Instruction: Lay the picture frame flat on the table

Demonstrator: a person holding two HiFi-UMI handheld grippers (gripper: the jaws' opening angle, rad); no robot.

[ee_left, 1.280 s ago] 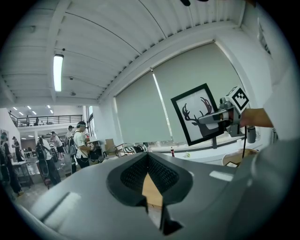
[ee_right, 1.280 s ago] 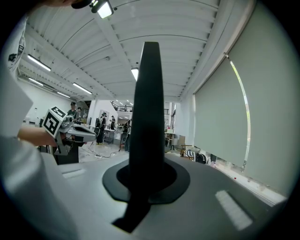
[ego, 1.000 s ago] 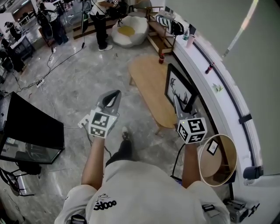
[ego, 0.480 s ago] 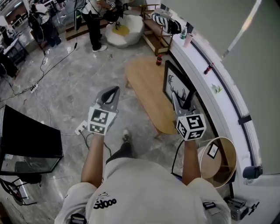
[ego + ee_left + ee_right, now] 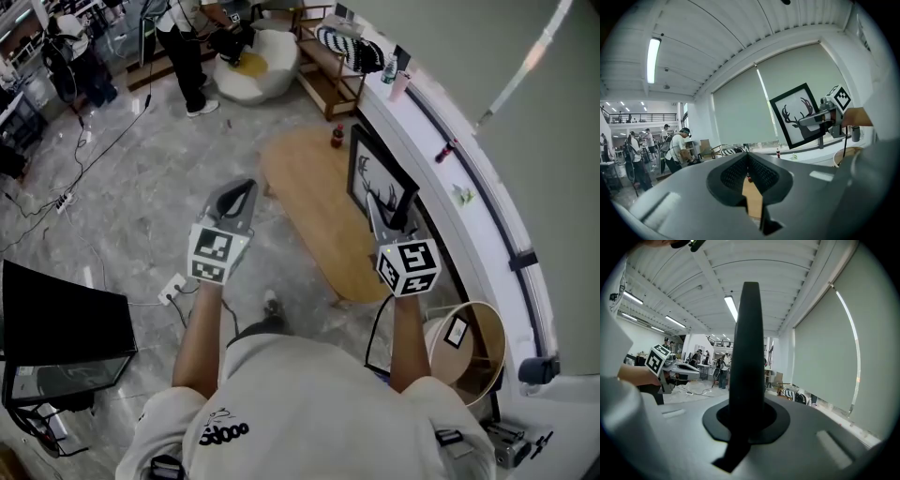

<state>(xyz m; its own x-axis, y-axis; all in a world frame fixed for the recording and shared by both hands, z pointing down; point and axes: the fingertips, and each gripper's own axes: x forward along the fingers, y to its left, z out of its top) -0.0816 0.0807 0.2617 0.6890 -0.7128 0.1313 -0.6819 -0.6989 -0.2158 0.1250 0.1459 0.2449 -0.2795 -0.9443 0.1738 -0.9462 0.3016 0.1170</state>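
Thin black-rimmed picture frame (image 5: pixel 375 178) w/ deer print is pinched upright by right gripper (image 5: pixel 379 218), near oval wooden table (image 5: pixel 309 206); left gripper (image 5: pixel 246 187) jaws pressed together, empty

Both forearms were stretched forward, roughly parallel. Right tool (image 5: pixel 379 220) was clamped on the edge of the picture frame (image 5: pixel 380 178), pointing near level. Left tool (image 5: pixel 242 194) was well left of the frame, jaws together, nothing gripped.
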